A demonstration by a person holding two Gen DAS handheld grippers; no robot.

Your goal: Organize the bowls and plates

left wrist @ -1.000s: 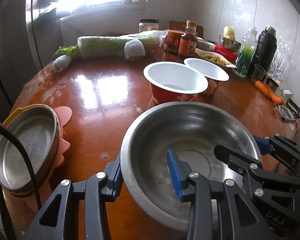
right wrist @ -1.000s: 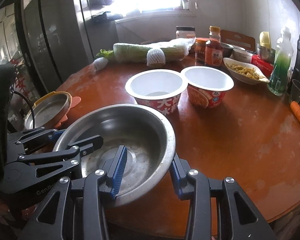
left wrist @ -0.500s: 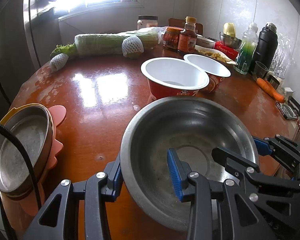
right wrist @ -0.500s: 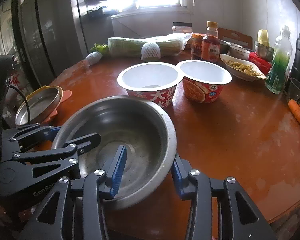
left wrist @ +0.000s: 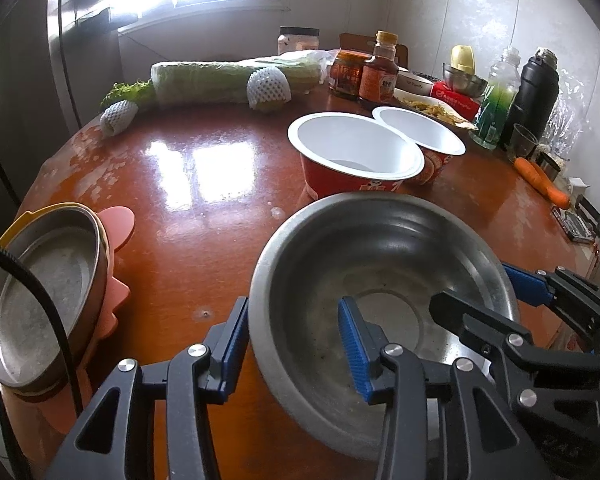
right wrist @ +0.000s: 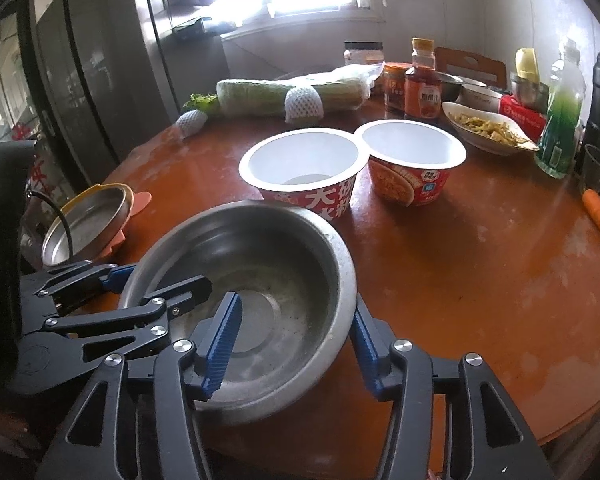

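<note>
Steel bowl: on the table, rim between both pairs of fingers.
Left gripper: opening, pads clear.
Right gripper: opening, pads clear.

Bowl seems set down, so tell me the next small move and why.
Probably draw both back off the rim. The steel bowl sits on the table; the left hand-held gripper and right hand-held gripper straddle its wall, jaws opening, with visible gaps at the pads.
</note>
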